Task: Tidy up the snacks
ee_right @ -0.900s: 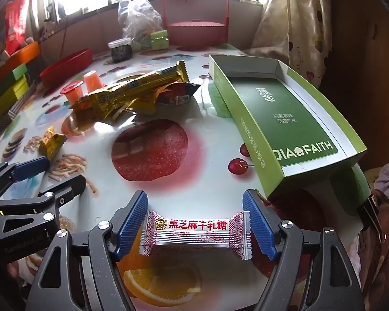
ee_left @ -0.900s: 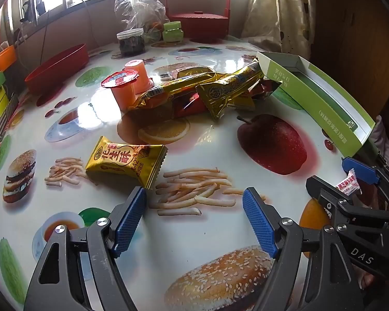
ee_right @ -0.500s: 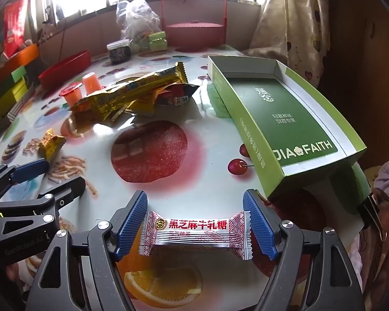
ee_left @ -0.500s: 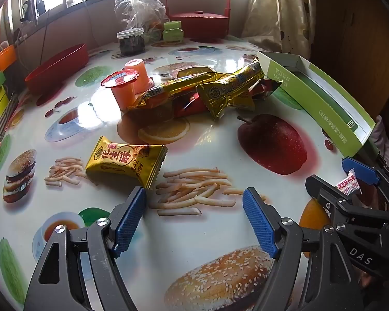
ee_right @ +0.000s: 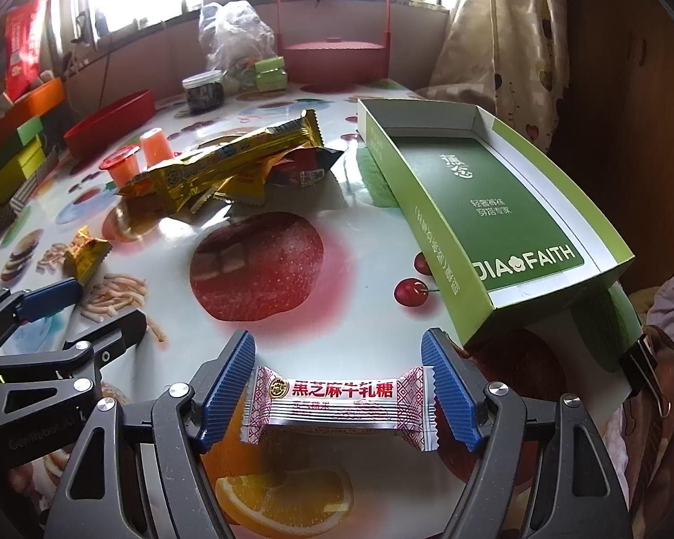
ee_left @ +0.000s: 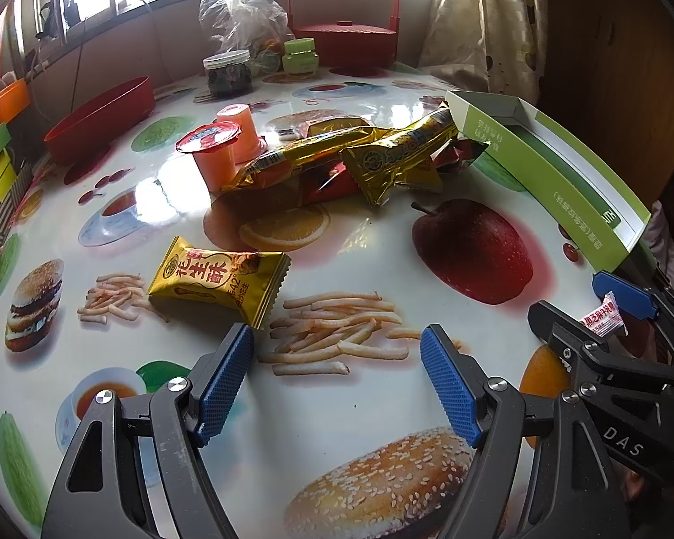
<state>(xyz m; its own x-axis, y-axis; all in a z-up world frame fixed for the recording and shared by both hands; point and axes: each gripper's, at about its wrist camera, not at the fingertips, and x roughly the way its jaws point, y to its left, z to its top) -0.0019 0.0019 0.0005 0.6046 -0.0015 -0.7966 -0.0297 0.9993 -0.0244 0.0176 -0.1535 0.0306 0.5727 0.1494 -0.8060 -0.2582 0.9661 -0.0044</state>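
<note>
Blue ribbed pads tip both hand-held tools. Landmark for all places: the green box (ee_right: 507,206).

Right gripper (ee_right: 338,393): jaws at full spread, pointing down at the table (ee_right: 364,314). A white candy (ee_right: 339,399) with red lettering lies crosswise between the pads, its crimped ends at or just short of them; whether the pads press on it cannot be told. It sits nearer the camera than the green box, just off the box's near left corner.

Left gripper (ee_left: 337,382): jaws wide, nothing between them; bare printed tablecloth below. It stands to the left of the right gripper, well left of the green box.

Yellow packet (ee_left: 220,280): flat on the table, just beyond the left gripper's left pad, far left of the green box.

Green box: open, shallow, empty inside, white inner walls, printed lettering on its floor; lies lengthwise along the table's right edge, its near end overhanging.

Pile of gold wrappers (ee_right: 229,166): long bars and small packets heaped together, left of the green box's far end, one tip close to the box's wall.

Two orange cups (ee_left: 213,155): one sealed with a red foil lid, one upturned; left of the pile.

Red tray (ee_left: 101,119), dark jar (ee_left: 229,74), plastic bag (ee_left: 242,18), red carrier (ee_left: 343,40): beyond the green box, along the window side.
</note>
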